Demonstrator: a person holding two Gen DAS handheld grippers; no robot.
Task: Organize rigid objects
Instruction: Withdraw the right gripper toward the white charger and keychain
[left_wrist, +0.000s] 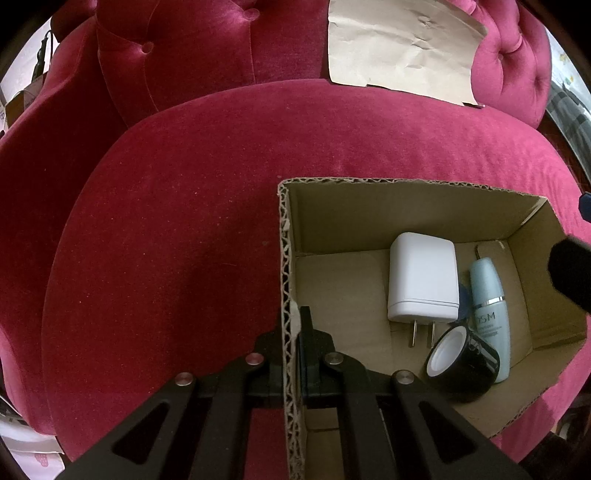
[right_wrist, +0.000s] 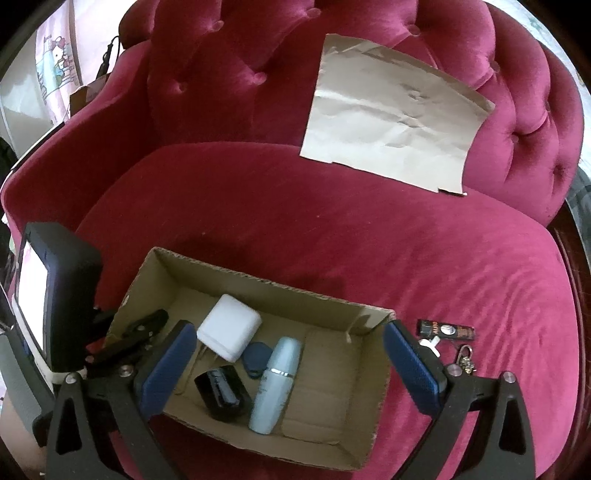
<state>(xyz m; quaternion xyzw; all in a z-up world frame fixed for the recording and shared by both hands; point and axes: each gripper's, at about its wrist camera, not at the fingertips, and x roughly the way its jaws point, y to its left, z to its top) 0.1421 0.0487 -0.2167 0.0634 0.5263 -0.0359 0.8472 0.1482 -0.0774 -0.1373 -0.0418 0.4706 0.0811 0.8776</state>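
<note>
The box (right_wrist: 332, 373) on the sofa already holds a charger (right_wrist: 229, 332), bottle (right_wrist: 275, 384), jar (right_wrist: 221, 393) and tag (right_wrist: 258, 354). Beside the box, a small tube (right_wrist: 445, 329) and keys (right_wrist: 464, 360) remain. The left gripper (left_wrist: 295, 332) pinches the box wall; the right gripper (right_wrist: 288, 373) fingers are wide, empty.

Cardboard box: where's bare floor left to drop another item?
Free: right half of the open cardboard box, between the pale blue bottle and the right end wall. Also the far-left corner behind the white plug charger. Crowded: left-centre, where charger, blue tag, bottle and black jar cluster. Left tongs clamp the left wall.
</note>
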